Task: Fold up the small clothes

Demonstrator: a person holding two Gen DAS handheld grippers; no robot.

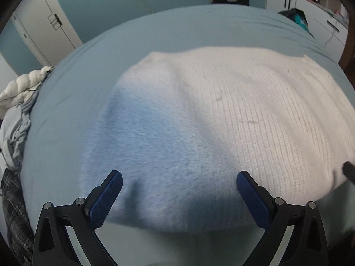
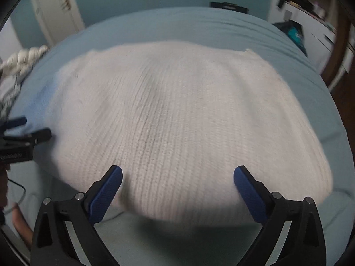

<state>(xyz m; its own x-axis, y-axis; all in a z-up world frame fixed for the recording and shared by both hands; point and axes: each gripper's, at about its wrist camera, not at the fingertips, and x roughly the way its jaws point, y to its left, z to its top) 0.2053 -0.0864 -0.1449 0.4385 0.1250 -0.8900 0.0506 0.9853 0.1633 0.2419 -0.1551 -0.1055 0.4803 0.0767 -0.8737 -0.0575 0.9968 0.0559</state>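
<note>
The left tool [image 1: 179,182] hangs with its blue pads [image 1: 106,198] spread wide and nothing pinched between them, poised over the near left part of the knit sweater [image 1: 221,119]. The right tool [image 2: 178,178] is spread just as wide, its pads clear of the cloth, over the sweater's near edge a little further right. In the right wrist view the left tool pokes in at the left edge, just beside the sweater's left side. The sweater itself lies flat on the bed [image 1: 177,26], in the middle of the pale blue sheet: white ribbed knit across the right, a fuzzy pale blue stretch on the left. Its near hem sits close to the near side of the bed. On the left edge of the bed, a bunched white quilted cover [image 1: 24,88] is heaped, well apart from the sweater. Far back, a white door [image 1: 44,28] on the left and white drawers [image 1: 310,17] on the right, both against a teal wall.
</note>
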